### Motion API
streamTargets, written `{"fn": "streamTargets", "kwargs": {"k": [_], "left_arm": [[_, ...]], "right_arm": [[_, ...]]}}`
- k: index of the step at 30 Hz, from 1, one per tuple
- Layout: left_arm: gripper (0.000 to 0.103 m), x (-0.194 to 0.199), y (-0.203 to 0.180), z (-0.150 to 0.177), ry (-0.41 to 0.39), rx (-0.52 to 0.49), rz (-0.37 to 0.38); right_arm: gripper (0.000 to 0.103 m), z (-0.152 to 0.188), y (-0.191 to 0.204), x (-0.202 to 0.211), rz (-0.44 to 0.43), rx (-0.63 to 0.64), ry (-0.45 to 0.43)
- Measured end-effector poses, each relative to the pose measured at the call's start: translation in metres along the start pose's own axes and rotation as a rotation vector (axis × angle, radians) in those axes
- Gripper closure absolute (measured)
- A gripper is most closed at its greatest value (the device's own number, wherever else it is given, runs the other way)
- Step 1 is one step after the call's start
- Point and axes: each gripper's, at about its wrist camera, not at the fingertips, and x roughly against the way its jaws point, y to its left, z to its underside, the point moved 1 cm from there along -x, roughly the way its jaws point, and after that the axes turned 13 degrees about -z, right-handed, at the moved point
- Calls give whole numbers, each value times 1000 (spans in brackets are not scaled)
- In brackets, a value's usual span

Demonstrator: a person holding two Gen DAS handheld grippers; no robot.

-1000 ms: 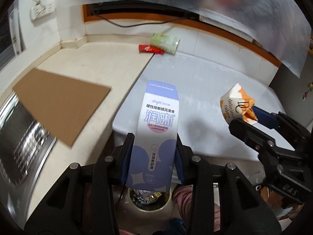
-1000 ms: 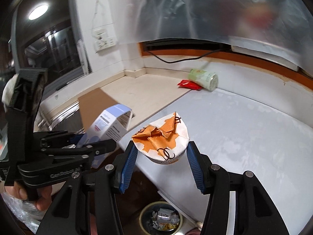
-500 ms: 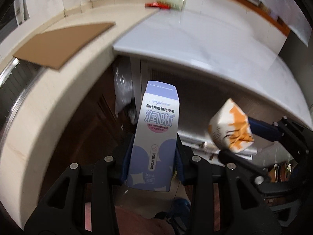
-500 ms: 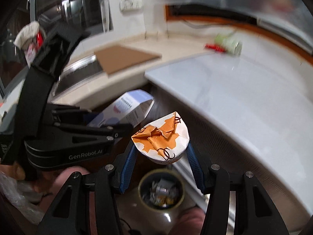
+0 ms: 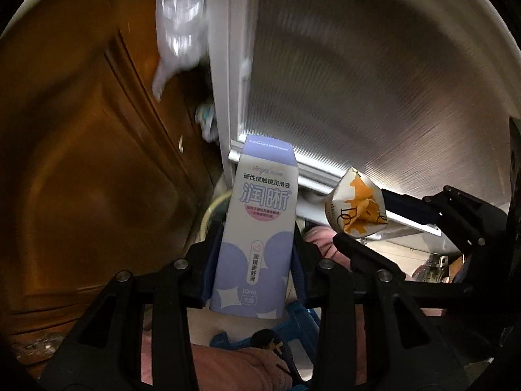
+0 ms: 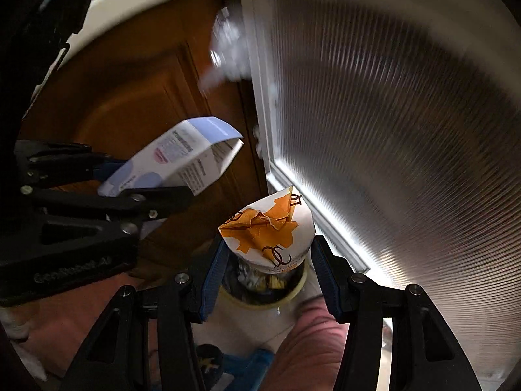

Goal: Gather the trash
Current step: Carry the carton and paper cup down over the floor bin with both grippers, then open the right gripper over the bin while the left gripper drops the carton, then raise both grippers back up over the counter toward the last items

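Observation:
A lavender and white carton box [image 5: 257, 228] stands upright between the fingers of my left gripper [image 5: 255, 244], which is shut on it. My right gripper [image 6: 267, 254] is shut on a crumpled white and orange paper cup [image 6: 270, 228]. Directly below that cup sits a round trash bin [image 6: 260, 303] with a pale rim and wrappers inside. In the left wrist view the cup [image 5: 356, 208] and right gripper [image 5: 384, 228] hang to the right of the box, and the bin's rim [image 5: 211, 208] peeks out behind it. From the right wrist, the box [image 6: 182, 159] and left gripper [image 6: 130, 179] are at the left.
A brown wooden cabinet door [image 5: 81, 163] fills the left side. A ribbed metallic panel [image 5: 358, 81] with a white frame fills the right. A clear plastic bag [image 5: 179, 26] hangs between them. A person's pink-clad leg [image 6: 309, 332] and a blue object [image 6: 247, 365] lie near the bin.
Both grippers have dropped from countertop height to in front of the cabinets, tilting more downward. The counter has left view and the bin is much closer. Both grips are unchanged.

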Motion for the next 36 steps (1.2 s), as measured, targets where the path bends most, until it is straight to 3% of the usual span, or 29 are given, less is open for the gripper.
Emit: {"fn": "streamTargets", "kwargs": {"k": [7, 18, 20, 24, 36], "left_arm": [[68, -54, -2, 2, 87, -17, 15], [67, -88, -2, -2, 150, -27, 12], [64, -90, 0, -2, 165, -25, 16], [28, -88, -2, -3, 162, -34, 6], [26, -64, -6, -5, 133, -58, 9]], "right_arm": [[50, 14, -19, -61, -23, -41, 108], [50, -3, -41, -106, -94, -138, 155], [48, -5, -39, -110, -101, -140, 160], [43, 3, -33, -112, -102, -140, 150], [43, 5, -30, -89, -80, -153, 130]]}}
